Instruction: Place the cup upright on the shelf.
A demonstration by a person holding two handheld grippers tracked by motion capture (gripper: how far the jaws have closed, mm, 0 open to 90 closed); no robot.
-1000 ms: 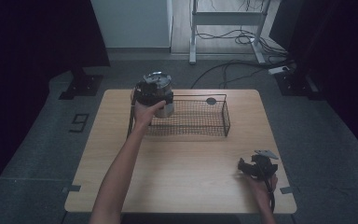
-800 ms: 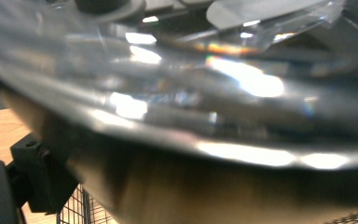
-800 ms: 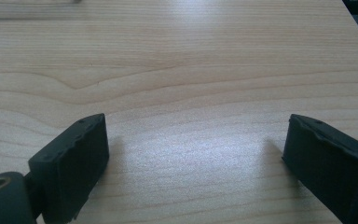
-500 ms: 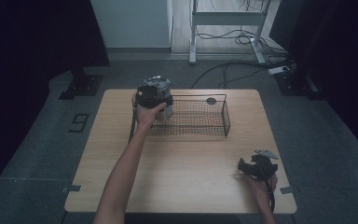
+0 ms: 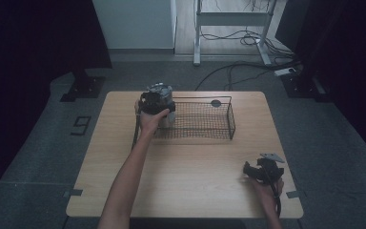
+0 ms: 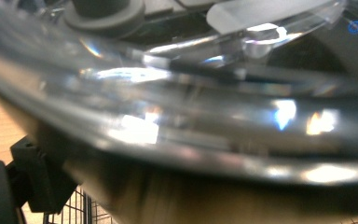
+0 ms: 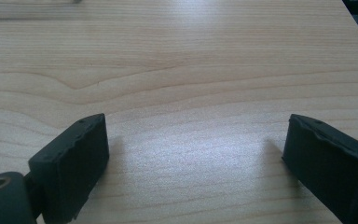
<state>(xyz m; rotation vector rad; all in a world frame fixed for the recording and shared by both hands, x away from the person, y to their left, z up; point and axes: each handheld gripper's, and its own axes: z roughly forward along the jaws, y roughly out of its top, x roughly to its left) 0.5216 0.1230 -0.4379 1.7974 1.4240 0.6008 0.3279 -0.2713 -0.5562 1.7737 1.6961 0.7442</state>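
Left gripper: clamped on shiny glass-and-metal object, held over wire basket, far-left end, basket directly beneath. Right gripper: jaws apart, near-right table.

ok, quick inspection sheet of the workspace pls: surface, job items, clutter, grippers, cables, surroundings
Surface: wooden table, bare grain, no spills seen.
Job's things: black wire basket at the far side; clear shiny container at its left end.
Clutter: nothing seen.
Grippers: left gripper closed on the container over the basket's left end; right gripper open, resting low on the table near the right corner.
Cables: loose leads on the floor beyond the table.
Surroundings: dark curtains, grey floor, metal frame behind.
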